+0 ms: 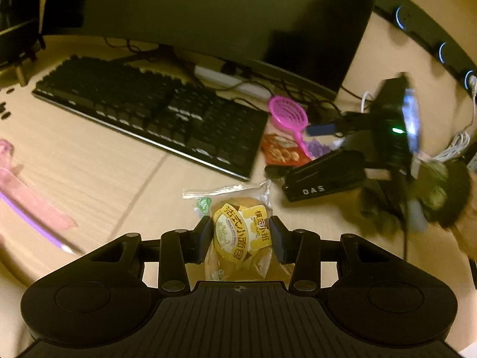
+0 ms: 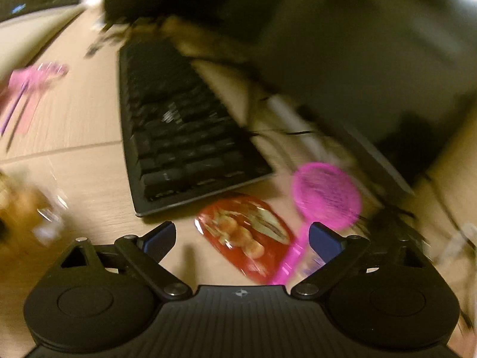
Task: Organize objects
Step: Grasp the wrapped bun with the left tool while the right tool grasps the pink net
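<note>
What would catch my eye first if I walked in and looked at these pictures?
Probably the yellow bread packet pinched between the left gripper's fingers, low in the left view. Next, the bright pink scoop beside the red snack packet, just off the black keyboard's end, with the right gripper open over them.

One yellow-labelled bread roll in a clear plastic wrapper (image 1: 242, 232), one glossy red snack packet printed with nuts (image 2: 246, 237), and one bright pink perforated plastic scoop with a long handle (image 2: 325, 197) are shown on the light wooden desk (image 1: 89, 161). One black full-size keyboard (image 1: 155, 110), one dark monitor (image 1: 214, 15), and one white power strip (image 1: 232, 80) also appear. Two black two-finger grippers are present, the left gripper (image 1: 242, 235) and the right gripper (image 2: 242, 238), together with one translucent pink flat object (image 1: 32, 200) too blurred to identify.
</note>
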A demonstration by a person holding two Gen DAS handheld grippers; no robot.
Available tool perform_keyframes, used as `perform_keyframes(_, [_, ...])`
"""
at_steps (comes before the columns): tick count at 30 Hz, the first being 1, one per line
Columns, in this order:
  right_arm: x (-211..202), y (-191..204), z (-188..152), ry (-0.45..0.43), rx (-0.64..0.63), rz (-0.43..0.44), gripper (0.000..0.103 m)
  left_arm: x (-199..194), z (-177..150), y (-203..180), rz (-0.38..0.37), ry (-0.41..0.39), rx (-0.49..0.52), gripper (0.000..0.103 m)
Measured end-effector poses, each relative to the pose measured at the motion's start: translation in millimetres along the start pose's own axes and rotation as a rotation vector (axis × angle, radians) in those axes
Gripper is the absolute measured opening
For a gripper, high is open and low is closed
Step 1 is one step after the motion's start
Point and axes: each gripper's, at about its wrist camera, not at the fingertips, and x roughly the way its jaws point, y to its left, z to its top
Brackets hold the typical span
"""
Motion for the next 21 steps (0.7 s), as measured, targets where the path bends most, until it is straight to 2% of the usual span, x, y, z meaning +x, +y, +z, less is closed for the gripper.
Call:
perform_keyframes(6, [29, -29, 13, 0.067, 0.038, 0.141, 0.096, -8, 4, 21, -0.041, -0.016, 0.003, 0.046])
perform_keyframes(7, [29, -34, 11, 0.066, 0.067, 0.148, 0.092, -8, 4, 22, -0.055, -0.02, 0.001, 0.046])
perform_keyframes(9, [25, -40, 6, 0.075, 0.145, 0.148, 0.077, -4, 7, 25, -0.087, -0.028, -0.007, 0.046])
perform_keyframes(13, [-4, -46, -18, 0.081, 0.246, 0.151, 0.066, 7, 13, 22, -0.127, -0.016, 0.0, 0.046])
perform_keyframes(17, [-48, -40, -51, 0.149, 0.246, 0.141, 0.066, 18, 18, 12, -0.169, 0.002, 0.017, 0.046])
perform_keyframes(18, [-61, -41, -55, 0.142, 0.262, 0.151, 0.068, 20, 19, 8, -0.175, 0.001, 0.024, 0.046])
perform_keyframes(19, [-72, -43, -56, 0.108, 0.277, 0.144, 0.073, 21, 20, 5, -0.177, -0.001, 0.028, 0.046])
perform_keyframes(20, [-80, -45, -52, 0.067, 0.282, 0.118, 0.085, 21, 21, 2, -0.175, -0.004, 0.032, 0.046])
perform_keyframes(21, [-84, -47, -46, 0.012, 0.283, 0.068, 0.091, 22, 22, 0, -0.169, -0.006, 0.031, 0.046])
